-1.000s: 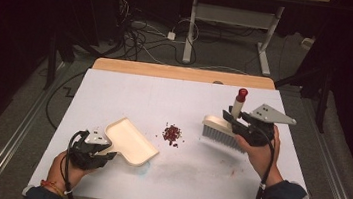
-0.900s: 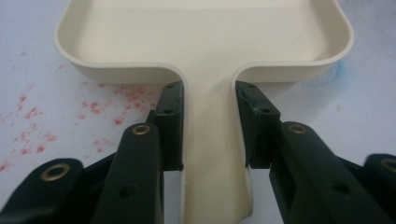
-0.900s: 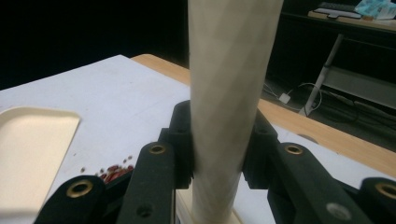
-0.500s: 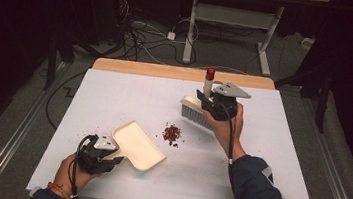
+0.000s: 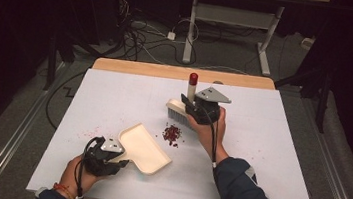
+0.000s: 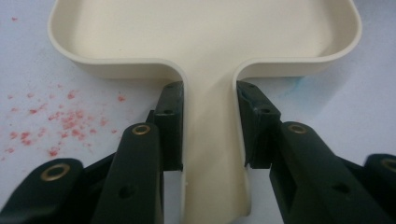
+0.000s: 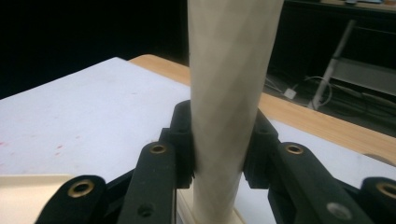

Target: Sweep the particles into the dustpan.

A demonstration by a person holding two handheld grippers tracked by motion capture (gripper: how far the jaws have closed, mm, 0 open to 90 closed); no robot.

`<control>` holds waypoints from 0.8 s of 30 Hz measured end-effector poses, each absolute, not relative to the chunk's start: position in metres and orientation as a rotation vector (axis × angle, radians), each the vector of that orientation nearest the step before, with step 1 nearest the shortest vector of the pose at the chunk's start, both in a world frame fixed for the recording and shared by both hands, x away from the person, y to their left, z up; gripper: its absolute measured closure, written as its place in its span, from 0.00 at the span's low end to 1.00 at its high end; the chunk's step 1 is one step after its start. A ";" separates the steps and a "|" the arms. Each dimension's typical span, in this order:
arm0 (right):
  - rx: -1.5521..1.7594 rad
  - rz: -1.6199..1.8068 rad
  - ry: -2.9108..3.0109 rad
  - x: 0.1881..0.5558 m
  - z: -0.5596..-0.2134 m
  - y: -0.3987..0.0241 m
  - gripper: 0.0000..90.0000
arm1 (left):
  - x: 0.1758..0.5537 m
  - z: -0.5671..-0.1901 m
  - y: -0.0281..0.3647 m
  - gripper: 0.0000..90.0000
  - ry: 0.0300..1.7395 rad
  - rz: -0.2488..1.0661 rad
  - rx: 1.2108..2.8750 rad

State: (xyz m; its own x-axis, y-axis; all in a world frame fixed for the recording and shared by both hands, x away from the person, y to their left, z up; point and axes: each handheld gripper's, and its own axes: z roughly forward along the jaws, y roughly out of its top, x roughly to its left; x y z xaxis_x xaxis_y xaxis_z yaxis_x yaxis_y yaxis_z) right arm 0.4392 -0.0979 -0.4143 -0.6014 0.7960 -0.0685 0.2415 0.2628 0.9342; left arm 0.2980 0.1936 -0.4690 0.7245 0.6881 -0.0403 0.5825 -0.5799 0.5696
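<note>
On the table, the dustpan lies left of centre in the high view, its handle toward the lower left, clamped in the left gripper. A pile of crumbs sits just right of the dustpan's upper edge. Just above the pile stands the brush, its handle upright, gripped by the right gripper.

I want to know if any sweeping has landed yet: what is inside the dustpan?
The dustpan tray looks bare, with no red bits in it. The crumbs lie in a pile on the table beyond its edge. The left gripper view cuts off the tray's far end.
</note>
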 end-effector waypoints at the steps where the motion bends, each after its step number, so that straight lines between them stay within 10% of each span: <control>1: 0.938 1.341 2.000 0.436 -0.415 -0.095 0.78 | 0.299 -0.469 0.193 0.71 0.966 0.244 2.361; 24: 0.901 1.355 2.055 0.380 -0.419 -0.057 0.78 | 0.309 -0.474 0.167 0.71 1.013 0.252 2.359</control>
State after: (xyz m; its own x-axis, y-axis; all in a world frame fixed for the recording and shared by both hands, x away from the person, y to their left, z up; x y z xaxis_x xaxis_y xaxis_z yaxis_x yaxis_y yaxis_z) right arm 0.3795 -0.0566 -0.4188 -0.6469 0.7603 -0.0578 0.2462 0.2801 0.9279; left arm 0.3094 0.1671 -0.4743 0.6975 0.7153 -0.0441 0.6110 -0.5614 0.5580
